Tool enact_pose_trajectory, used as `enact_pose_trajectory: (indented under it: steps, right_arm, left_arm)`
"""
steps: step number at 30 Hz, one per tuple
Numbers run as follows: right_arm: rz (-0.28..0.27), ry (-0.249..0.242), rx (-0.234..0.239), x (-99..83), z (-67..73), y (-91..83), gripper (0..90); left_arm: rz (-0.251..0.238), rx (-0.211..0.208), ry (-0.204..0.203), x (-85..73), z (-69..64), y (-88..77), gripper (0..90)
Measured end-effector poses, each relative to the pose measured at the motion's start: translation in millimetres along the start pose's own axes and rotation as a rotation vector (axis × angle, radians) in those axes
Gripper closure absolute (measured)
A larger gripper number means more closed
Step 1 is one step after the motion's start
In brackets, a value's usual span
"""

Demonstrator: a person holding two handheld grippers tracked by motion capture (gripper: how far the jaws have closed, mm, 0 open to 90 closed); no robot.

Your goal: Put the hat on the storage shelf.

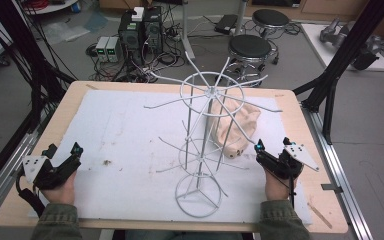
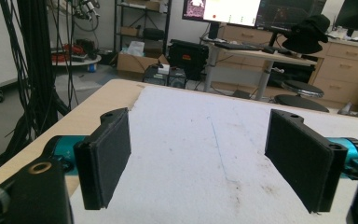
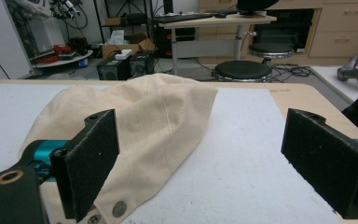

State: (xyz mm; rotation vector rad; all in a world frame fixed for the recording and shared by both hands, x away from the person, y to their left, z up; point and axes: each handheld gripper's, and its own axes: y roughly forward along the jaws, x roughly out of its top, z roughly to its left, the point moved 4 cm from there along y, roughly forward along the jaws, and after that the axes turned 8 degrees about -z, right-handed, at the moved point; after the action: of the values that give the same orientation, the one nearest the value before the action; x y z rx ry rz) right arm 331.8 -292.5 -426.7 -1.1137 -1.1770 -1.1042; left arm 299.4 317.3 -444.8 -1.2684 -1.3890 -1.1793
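- The cream-coloured fabric cap with metal snap buttons (image 1: 234,127) lies right of centre in the high view, behind the white wire rotating display rack (image 1: 205,135), with its long axis running from the upper right down toward the lower centre
- The right hand-held gripper (image 1: 272,146) sits at the lower right of that frame, just beside the cap's near end; its jaws stand wide with nothing between them
- In the right gripper view the cap (image 3: 135,126) spreads across the left and centre, its snap-buttoned edge at the bottom beside the left pad (image 3: 91,163), so the cloth lies ahead and to the left of the jaws
- The left hand-held gripper (image 1: 62,150) rests at the lower left of the high view, well apart from the cap, jaws also spread wide and empty; the left gripper view shows bare cloth between its pads (image 2: 105,158)
- The right hand is plainly the nearer one, and a pick-up would likely start from it
- The light wooden table (image 1: 75,95) carries a white, slightly stained felt mat (image 1: 125,130)
- Beyond it: black round stools (image 1: 250,47), computer towers and tangled cables on a grey floor
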Motion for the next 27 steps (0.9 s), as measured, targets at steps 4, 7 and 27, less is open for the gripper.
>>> enact_pose_trajectory:
  steps: [4,7,27]
  right_arm:
    - [-0.001,0.002,-0.001,0.0,-0.1,-0.2,10.3]
    - [-0.001,0.002,-0.002,0.0,-0.2,-0.1,10.3]
    - [0.009,0.010,-0.005,-0.7,-1.2,0.4,10.3]
  left_arm:
    - [0.003,-0.002,0.000,0.1,0.3,-0.7,22.6]
    - [0.003,-0.003,-0.001,0.2,0.2,-0.6,22.6]
    - [0.003,-0.004,-0.001,0.1,0.1,-0.6,22.6]
